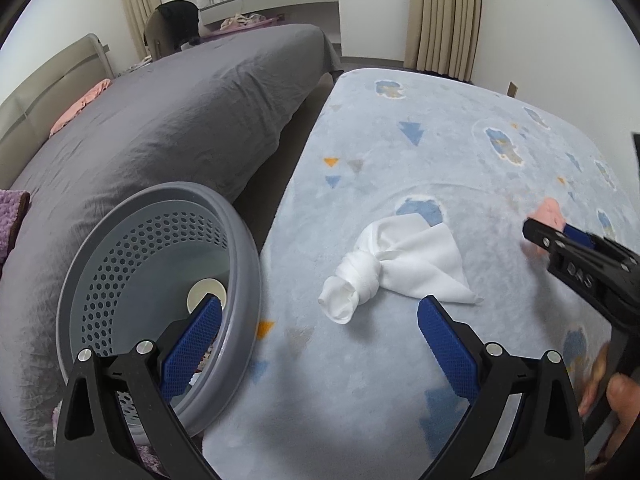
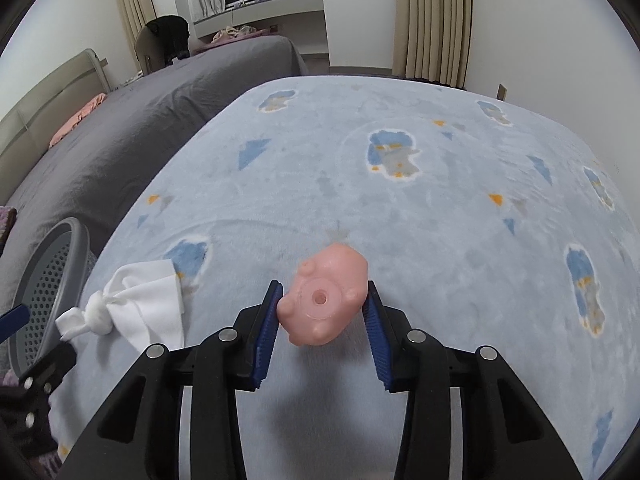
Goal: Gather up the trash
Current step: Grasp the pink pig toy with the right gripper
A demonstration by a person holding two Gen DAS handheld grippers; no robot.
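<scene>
We see the pink rubber toy (image 2: pixel 325 298) lying on the light blue blanket (image 2: pixel 400 208), sitting between the right gripper (image 2: pixel 325 304) pads; left pad touches its side, right pad looks to be at its edge, so pinching it. Knotted white cloth (image 1: pixel 384 264) lies on the blanket to the left. Left gripper (image 1: pixel 320 344) is spread wide, empty, one finger over the grey perforated basket (image 1: pixel 160 248) beside the grey bed (image 1: pixel 168 120)
</scene>
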